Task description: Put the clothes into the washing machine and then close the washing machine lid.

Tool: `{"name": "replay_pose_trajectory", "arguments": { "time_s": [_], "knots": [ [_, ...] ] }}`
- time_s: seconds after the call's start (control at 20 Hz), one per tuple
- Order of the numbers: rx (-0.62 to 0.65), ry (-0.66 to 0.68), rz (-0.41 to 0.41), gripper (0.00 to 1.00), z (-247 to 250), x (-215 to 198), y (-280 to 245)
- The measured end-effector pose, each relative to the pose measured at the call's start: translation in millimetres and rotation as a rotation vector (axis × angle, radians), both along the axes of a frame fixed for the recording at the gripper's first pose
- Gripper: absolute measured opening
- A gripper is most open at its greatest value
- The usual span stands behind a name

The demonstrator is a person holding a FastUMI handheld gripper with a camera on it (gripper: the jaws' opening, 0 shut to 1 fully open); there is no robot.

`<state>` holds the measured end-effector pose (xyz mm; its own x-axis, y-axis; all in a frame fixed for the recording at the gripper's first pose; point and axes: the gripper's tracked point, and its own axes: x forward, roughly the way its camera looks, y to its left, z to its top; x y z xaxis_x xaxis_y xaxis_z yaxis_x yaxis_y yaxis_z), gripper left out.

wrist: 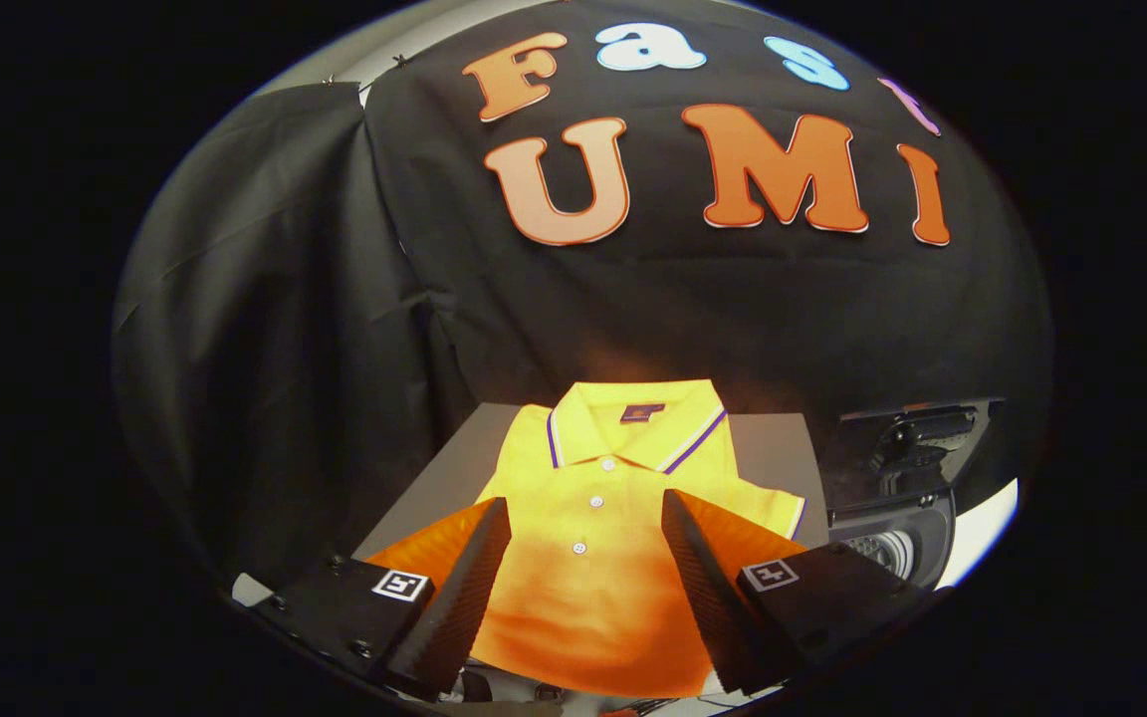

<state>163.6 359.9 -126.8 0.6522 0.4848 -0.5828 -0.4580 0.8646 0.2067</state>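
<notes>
Jaws spread wide, gripper [585,518] empty above yellow polo shirt [593,498] lying flat on grey table [783,448], lower centre. Washing machine [897,488] at lower right. Soft, light fabric; likely pinch a bunched fold mid-chest.

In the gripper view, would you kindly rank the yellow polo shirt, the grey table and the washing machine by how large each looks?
1. Yellow polo shirt, lying flat between the open gripper fingers.
2 and 3. Grey table and washing machine: unsure, since the shirt covers much of the table and the machine is partly cut off.
</notes>
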Motion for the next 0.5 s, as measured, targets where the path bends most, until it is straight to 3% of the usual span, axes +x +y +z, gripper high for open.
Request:
{"name": "replay_pose_trajectory", "arguments": {
  "time_s": [0.35,0.5],
  "knots": [
    [-0.068,0.105,-0.026,0.98,-57.8,7.8,12.2],
    [-0.124,0.063,-0.002,0.98,-61.1,7.5,7.8]
  ]
}}
